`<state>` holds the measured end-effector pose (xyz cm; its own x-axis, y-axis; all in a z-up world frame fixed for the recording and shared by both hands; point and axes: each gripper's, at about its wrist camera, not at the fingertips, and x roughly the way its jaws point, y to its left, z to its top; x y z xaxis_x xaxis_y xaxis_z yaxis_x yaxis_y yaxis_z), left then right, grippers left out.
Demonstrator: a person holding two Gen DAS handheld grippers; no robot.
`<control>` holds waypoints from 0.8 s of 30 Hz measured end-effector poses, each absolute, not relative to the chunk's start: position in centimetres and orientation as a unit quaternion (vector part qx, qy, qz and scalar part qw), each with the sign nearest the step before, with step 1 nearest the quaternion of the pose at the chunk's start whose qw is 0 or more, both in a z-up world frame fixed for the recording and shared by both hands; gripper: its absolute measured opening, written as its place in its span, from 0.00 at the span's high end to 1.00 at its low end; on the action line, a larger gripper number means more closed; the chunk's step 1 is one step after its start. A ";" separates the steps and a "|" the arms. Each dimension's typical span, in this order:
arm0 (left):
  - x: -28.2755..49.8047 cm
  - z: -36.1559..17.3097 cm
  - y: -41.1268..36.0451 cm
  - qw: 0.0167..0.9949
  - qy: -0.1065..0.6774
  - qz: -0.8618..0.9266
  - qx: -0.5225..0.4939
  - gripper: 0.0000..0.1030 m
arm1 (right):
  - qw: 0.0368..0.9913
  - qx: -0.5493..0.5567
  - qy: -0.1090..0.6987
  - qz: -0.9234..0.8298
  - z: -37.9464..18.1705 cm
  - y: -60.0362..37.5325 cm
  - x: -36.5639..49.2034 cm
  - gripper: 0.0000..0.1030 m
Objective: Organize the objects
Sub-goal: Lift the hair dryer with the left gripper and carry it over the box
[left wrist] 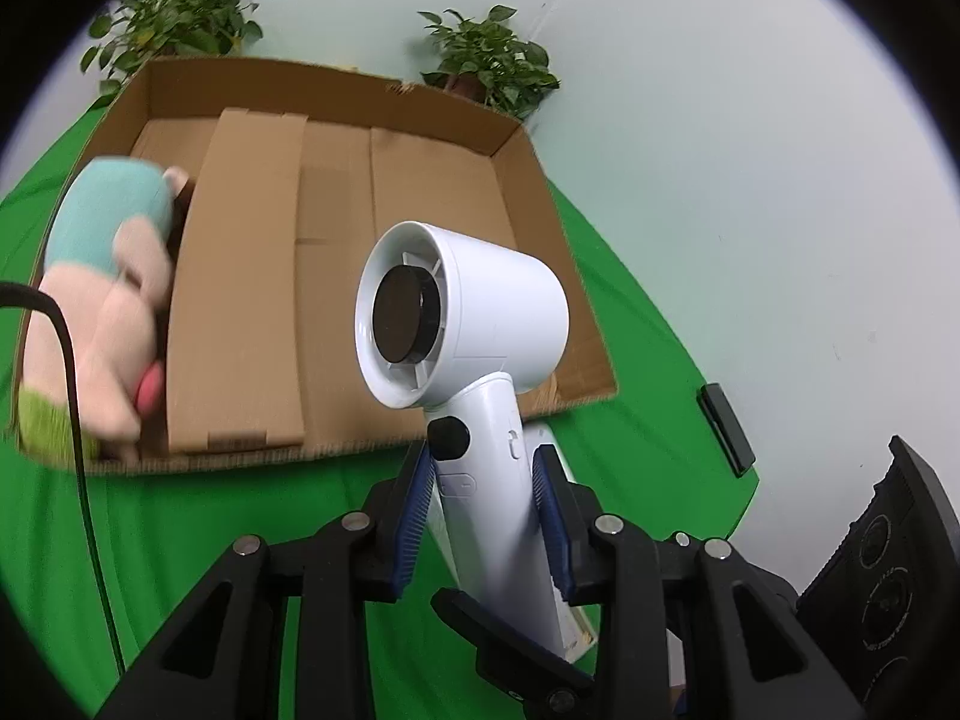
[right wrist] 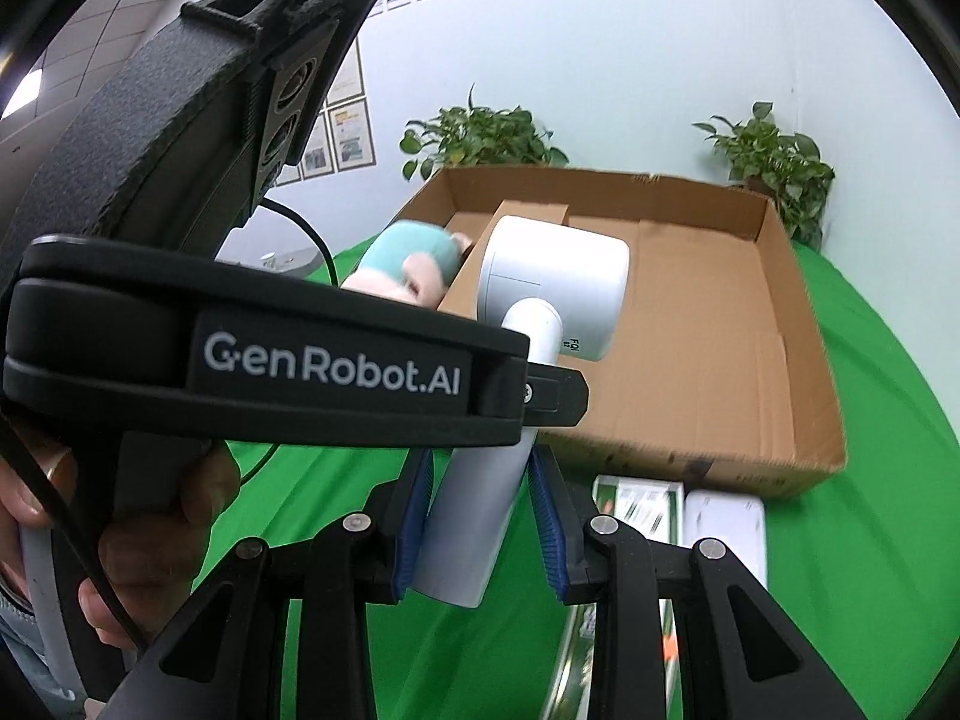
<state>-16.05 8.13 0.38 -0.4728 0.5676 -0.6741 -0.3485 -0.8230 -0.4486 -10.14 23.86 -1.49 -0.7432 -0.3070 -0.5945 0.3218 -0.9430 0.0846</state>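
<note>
Nearby, both tools [left wrist: 483,495] [right wrist: 480,501] clamped on hair dryer [left wrist: 462,312], cardboard box [left wrist: 336,276] with plush toy [left wrist: 102,300] beyond

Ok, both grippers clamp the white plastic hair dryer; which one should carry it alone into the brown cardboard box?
Probably left. The left gripper clamps the hair dryer below its head, nearer its weight; the right gripper holds the handle's far end. The cardboard box lies ahead.

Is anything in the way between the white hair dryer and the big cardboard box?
Nothing visible blocks it. Both grippers, left and right, clamp the hair dryer by its handle, in front of the open box. The plush toy fills only the box's left end.
</note>
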 end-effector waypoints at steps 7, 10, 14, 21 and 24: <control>-19.8 1.8 9.0 0.282 -0.118 0.851 -0.427 0.68 | 0.155 0.303 0.006 -0.940 0.4 24.7 -13.6 0.70; -21.4 2.0 9.1 0.285 -0.120 0.850 -0.426 0.68 | 0.153 0.301 0.002 -0.941 1.0 25.0 -15.3 0.70; -23.8 2.2 9.1 0.287 -0.120 0.849 -0.428 0.68 | 0.151 0.301 0.001 -0.942 1.5 25.0 -17.6 0.70; -26.9 2.4 8.9 0.271 -0.109 0.854 -0.431 0.68 | 0.156 0.303 -0.002 -0.940 2.2 24.8 -22.0 0.70; -28.5 1.6 9.0 0.260 -0.109 0.852 -0.441 0.68 | 0.162 0.309 -0.008 -0.937 1.8 24.7 -23.7 0.70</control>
<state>-28.54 8.97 1.62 -0.4760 0.5397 -0.6943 -0.3478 -0.8407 -0.4151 -23.73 24.68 1.79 -0.7557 -0.3092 -0.5773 0.2997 -0.9471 0.1150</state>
